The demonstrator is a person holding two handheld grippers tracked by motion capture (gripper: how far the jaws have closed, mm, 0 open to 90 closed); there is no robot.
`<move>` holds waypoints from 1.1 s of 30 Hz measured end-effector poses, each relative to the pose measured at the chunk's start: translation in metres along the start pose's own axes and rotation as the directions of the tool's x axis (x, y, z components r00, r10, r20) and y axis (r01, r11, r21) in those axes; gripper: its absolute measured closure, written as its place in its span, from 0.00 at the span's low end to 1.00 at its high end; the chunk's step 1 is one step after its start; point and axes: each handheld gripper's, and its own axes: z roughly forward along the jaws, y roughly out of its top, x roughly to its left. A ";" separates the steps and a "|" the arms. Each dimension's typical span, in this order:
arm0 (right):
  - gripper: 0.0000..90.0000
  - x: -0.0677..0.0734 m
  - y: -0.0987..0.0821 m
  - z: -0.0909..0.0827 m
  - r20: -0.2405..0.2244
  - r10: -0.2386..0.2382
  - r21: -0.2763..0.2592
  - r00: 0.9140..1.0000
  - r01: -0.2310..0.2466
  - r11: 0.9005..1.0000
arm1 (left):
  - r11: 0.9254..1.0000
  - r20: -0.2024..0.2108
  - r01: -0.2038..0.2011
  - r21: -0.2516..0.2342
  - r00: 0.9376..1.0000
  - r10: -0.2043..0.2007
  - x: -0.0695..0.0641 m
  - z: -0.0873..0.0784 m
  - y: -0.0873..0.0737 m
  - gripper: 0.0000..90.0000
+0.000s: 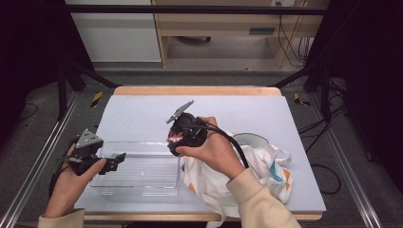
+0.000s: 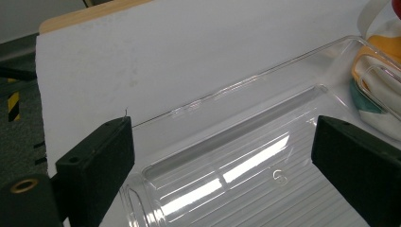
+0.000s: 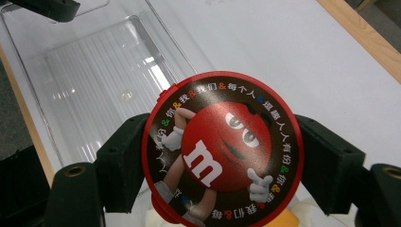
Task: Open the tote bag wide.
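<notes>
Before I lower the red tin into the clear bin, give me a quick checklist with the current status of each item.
1. Right claw clamped on the red tin from both sides: ok.
2. Clear bin floor free of other items: ok.
3. Left claw open, jaws either side of the bin's near end, not gripping it: ok.
4. Tin over the bin opening: not ok, in the high view it sits above the bin's right edge.
5. Cloth bag clear of the bin: cannot tell, it lies right against the bin's right wall.

Grey floor (image 1: 43,123), wooden desk (image 1: 214,23) behind.
</notes>
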 end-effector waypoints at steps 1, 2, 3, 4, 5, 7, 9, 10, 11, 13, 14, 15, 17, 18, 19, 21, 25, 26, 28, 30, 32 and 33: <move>0.29 0.001 0.000 0.000 -0.003 0.004 -0.003 1.000 -0.004 1.000 | 1.000 0.003 -0.001 0.001 1.000 0.001 0.000 0.000 0.000 0.07; 0.29 0.001 0.001 0.001 -0.005 0.004 -0.006 1.000 -0.004 1.000 | 1.000 0.004 0.001 -0.002 1.000 -0.001 0.001 -0.001 0.000 0.07; 0.29 0.001 0.001 0.001 -0.009 0.005 -0.008 1.000 -0.005 1.000 | 1.000 0.000 0.002 -0.002 1.000 -0.002 0.002 -0.002 0.000 0.07; 0.29 0.002 0.002 0.002 -0.008 0.005 -0.009 1.000 -0.006 1.000 | 1.000 -0.001 0.004 -0.003 1.000 -0.004 0.002 -0.003 0.000 0.07; 0.29 0.003 0.002 0.003 -0.011 0.005 -0.007 1.000 -0.005 1.000 | 1.000 0.000 0.007 -0.004 1.000 -0.007 0.003 -0.004 0.000 0.07; 0.29 0.005 0.004 0.004 -0.015 0.000 -0.008 1.000 0.000 1.000 | 1.000 0.000 0.010 -0.011 1.000 -0.010 0.004 -0.005 0.000 0.07; 0.29 0.007 0.006 0.005 -0.019 -0.003 -0.010 1.000 0.003 1.000 | 1.000 -0.003 0.012 -0.016 1.000 -0.013 0.005 -0.006 0.000 0.07; 0.29 0.008 0.007 0.006 -0.021 -0.005 -0.011 1.000 0.005 1.000 | 1.000 -0.002 0.014 -0.017 1.000 -0.014 0.005 -0.006 0.000 0.07; 0.29 0.009 0.008 0.006 -0.023 -0.007 -0.011 1.000 0.007 1.000 | 1.000 0.001 0.014 -0.016 1.000 -0.014 0.005 -0.007 0.000 0.07; 0.29 0.011 0.009 0.008 -0.030 -0.012 -0.013 0.999 0.012 1.000 | 1.000 0.009 0.013 -0.020 1.000 -0.013 0.005 -0.007 0.001 0.07; 0.29 0.012 0.010 0.008 -0.032 -0.013 -0.014 0.999 0.012 1.000 | 1.000 0.009 0.014 -0.022 1.000 -0.014 0.005 -0.008 0.001 0.07; 0.29 0.013 0.010 0.010 -0.036 -0.015 -0.011 0.999 0.014 1.000 | 1.000 0.009 0.011 -0.020 1.000 -0.010 0.005 -0.008 0.001 0.07; 0.29 0.014 0.011 0.012 -0.036 -0.016 -0.005 0.999 0.016 1.000 | 1.000 0.009 0.010 -0.019 1.000 -0.010 0.005 -0.008 0.001 0.07; 0.29 0.014 0.011 0.014 -0.035 -0.016 -0.003 0.999 0.016 1.000 | 1.000 0.009 0.010 -0.019 1.000 -0.010 0.005 -0.008 0.001 0.07; 0.29 0.014 0.012 0.015 -0.036 -0.014 -0.002 0.999 0.014 1.000 | 1.000 0.010 0.013 -0.019 1.000 -0.012 0.005 -0.008 0.001 0.07; 0.29 0.015 0.013 0.018 -0.043 -0.013 0.000 0.999 0.013 1.000 | 1.000 0.007 0.013 -0.022 1.000 -0.013 0.006 -0.009 0.001 0.07; 0.29 0.018 0.013 0.022 -0.050 -0.017 0.004 0.999 0.018 1.000 | 1.000 0.003 0.019 -0.023 1.000 -0.019 0.008 -0.010 0.000 0.07; 0.29 0.019 0.014 0.022 -0.050 -0.017 0.009 0.999 0.017 1.000 | 1.000 0.004 0.018 -0.022 1.000 -0.018 0.008 -0.010 0.000 0.07; 0.29 0.020 0.014 0.023 -0.051 -0.019 0.011 0.998 0.020 1.000 | 1.000 0.003 0.020 -0.024 1.000 -0.020 0.008 -0.010 0.000 0.07; 0.29 0.021 0.014 0.025 -0.053 -0.024 0.012 0.998 0.024 1.000 | 0.999 0.004 0.021 -0.028 1.000 -0.020 0.008 -0.011 0.000 0.07; 0.29 0.023 0.014 0.026 -0.057 -0.024 0.016 0.998 0.025 1.000 | 0.999 0.004 0.020 -0.029 1.000 -0.020 0.009 -0.011 0.000 0.07; 0.29 0.023 0.014 0.027 -0.056 -0.025 0.020 0.998 0.026 0.999 | 0.999 0.005 0.023 -0.029 1.000 -0.023 0.009 -0.012 0.000 0.07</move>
